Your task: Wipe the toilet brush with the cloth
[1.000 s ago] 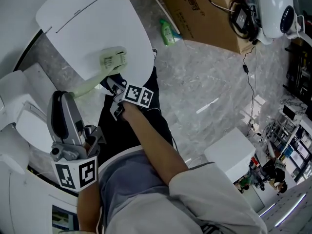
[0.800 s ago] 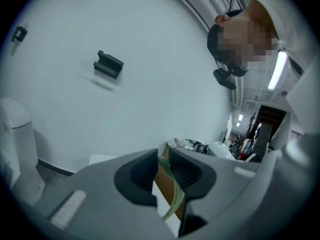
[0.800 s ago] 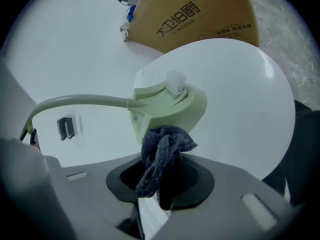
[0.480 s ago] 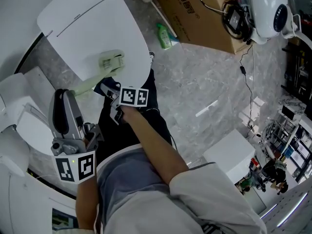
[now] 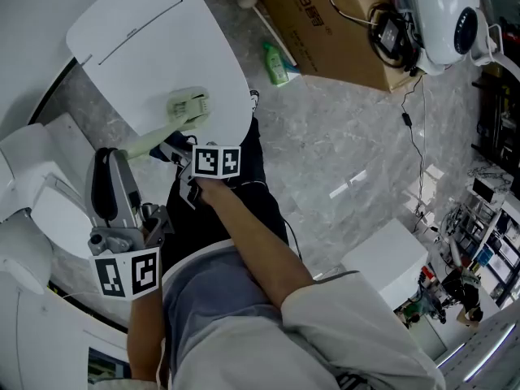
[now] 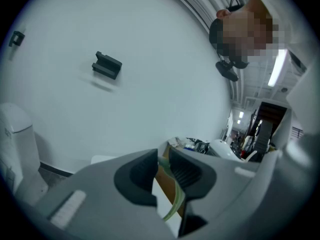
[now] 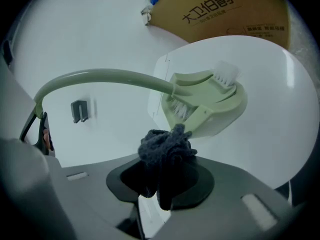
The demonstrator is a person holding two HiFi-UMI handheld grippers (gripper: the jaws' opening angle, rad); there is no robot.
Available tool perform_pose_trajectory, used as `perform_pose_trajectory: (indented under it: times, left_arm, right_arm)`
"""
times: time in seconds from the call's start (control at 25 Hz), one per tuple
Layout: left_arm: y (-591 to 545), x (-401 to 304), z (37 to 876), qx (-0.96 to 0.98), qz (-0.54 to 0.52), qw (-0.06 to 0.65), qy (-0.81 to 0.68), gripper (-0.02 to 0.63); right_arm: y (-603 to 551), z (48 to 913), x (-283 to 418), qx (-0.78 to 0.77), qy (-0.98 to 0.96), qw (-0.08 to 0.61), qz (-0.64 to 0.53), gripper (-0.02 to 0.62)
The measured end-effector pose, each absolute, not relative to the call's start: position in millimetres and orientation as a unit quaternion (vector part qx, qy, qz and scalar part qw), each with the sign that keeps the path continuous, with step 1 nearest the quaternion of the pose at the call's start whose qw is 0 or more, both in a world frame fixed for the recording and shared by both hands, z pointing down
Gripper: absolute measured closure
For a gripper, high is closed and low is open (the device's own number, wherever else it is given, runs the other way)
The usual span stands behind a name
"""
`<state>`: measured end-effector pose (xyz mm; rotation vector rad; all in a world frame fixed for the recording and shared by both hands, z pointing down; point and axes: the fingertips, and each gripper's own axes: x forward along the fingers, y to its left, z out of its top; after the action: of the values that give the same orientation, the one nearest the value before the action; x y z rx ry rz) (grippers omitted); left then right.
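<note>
Left gripper [image 6: 161, 166]: jaws clenched on the pale green handle of the toilet brush [image 7: 205, 101]; the handle runs out between the two dark pads. In the head view this gripper sits low at the left, beside the person's body, with the handle rising from it toward the upper right.

Right gripper [image 7: 161, 181]: jaws clamped on a bunched dark grey cloth [image 7: 165, 149]. The top of the cloth meets the lower edge of the brush head, at the point where the curved handle joins it.

Brush head: lies against the closed white toilet lid [image 5: 154, 47], white bristles pointing to the lid's far side.

Beyond the toilet: grey marbled floor [image 5: 341, 136]. A green bottle [image 5: 276, 62] lies on it just beside a brown cardboard box [image 5: 325, 15] with printed characters on its side. Cables trail over the box.
</note>
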<state>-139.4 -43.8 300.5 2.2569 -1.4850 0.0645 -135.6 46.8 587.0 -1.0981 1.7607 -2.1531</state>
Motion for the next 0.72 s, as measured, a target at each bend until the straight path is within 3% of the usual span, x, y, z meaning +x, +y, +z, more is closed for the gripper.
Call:
perform_pose_trajectory:
  times: [0.72]
  left_arm:
    - [-45,-139,300,0.816,0.031,0.217,-0.535,0.606]
  right_arm:
    - [9,577,-117,-0.402,0.571,0.139,-0.702,0.499]
